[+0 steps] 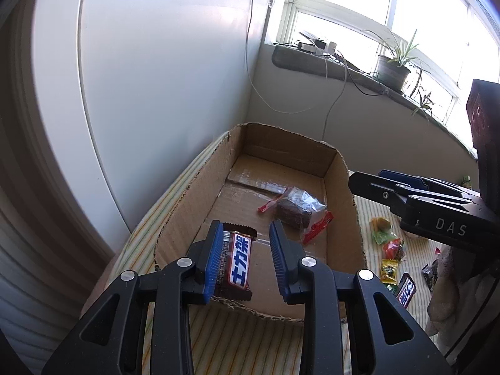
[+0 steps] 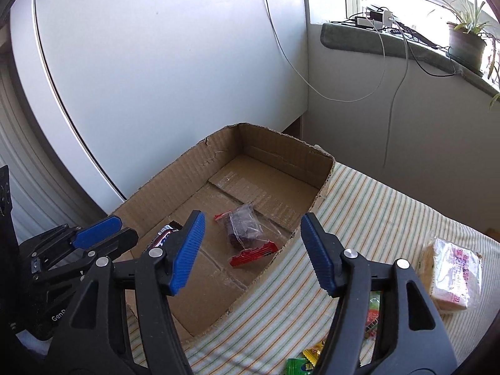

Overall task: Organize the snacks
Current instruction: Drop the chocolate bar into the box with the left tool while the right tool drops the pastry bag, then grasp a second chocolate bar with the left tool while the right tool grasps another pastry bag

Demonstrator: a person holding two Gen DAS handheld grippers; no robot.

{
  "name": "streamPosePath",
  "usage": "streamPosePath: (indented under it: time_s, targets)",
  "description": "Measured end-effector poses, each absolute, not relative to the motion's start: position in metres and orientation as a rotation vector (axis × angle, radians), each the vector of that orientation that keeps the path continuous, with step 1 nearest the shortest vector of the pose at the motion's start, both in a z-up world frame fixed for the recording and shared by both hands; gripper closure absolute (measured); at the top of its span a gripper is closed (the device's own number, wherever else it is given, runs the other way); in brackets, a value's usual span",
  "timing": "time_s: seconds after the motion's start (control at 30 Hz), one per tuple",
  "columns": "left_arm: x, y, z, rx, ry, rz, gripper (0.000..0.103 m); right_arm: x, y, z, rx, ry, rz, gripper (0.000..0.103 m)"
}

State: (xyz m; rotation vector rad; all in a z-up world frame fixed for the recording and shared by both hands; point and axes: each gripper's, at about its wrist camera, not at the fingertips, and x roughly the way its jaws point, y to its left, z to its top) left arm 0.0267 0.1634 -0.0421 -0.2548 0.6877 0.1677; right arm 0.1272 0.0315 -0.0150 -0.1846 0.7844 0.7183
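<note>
— Sunlit corner, this: white wall, a window with a potted plant (image 1: 392,70) and chargers on the sill, and a striped cloth (image 2: 375,206) over the surface where the cardboard box (image 1: 343,218) sits. What's the left gripper (image 1: 245,261) doing?

— Its jaws are spread apart over the near end of the box. A brown chocolate bar (image 1: 239,262) with a blue-and-white label lies against the inner face of the left pad; the right pad stands clear of it, so nothing is clamped. Whether the bar rests on the box floor or only leans on that pad, I can't tell.

— And the right gripper (image 2: 253,250)?

— Jaws wide apart as well, with nothing between them, hanging above the box's near right edge. From its own camera you look between the blue pads straight down into the box.

— What's inside the box?

— One clear-wrapped brown cake (image 2: 245,228) with red sealed ends, lying on the taped floor around the middle. The chocolate bar is at the near left end.

— And outside it?

— On the striped cloth to the right of the box there's a scatter of small candies (image 1: 389,250) in yellow, green and orange wrappers, a second chocolate bar (image 1: 406,289) of the same kind, and farther right a pale wrapped pastry pack (image 2: 453,273) with pink print.
</note>
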Motion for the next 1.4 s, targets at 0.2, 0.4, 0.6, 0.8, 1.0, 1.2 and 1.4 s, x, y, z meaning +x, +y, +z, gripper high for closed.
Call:
streamPosePath:
  time_s: [0.2, 0.4, 0.6, 0.8, 1.0, 1.2, 1.4]
  targets:
    - [0.019, 0.146, -0.031, -0.253, 0.667, 0.134, 0.074, 0.114, 0.0, 0.002, -0.188, 0.735, 0.684, 0.036]
    - [0.017, 0.119, -0.026, -0.238, 0.664, 0.079, 0.074, 0.104, -0.045, 0.013, -0.195, 0.7, 0.612, 0.026]
    - [0.016, 0.085, -0.028, -0.216, 0.683, -0.002, 0.074, 0.1, -0.099, 0.011, -0.18, 0.719, 0.54, 0.026]
    - [0.021, 0.053, -0.035, -0.202, 0.721, -0.096, 0.071, 0.101, -0.157, 0.002, -0.135, 0.763, 0.453, 0.026]
    - [0.027, 0.025, -0.047, -0.188, 0.767, -0.168, 0.071, 0.104, -0.209, -0.015, -0.091, 0.811, 0.374, 0.026]
    - [0.034, 0.002, -0.059, -0.157, 0.815, -0.232, 0.071, 0.108, -0.234, -0.035, -0.039, 0.891, 0.332, 0.026]
    - [0.049, -0.012, -0.07, -0.123, 0.865, -0.273, 0.071, 0.111, -0.237, -0.049, -0.028, 0.926, 0.329, 0.026]
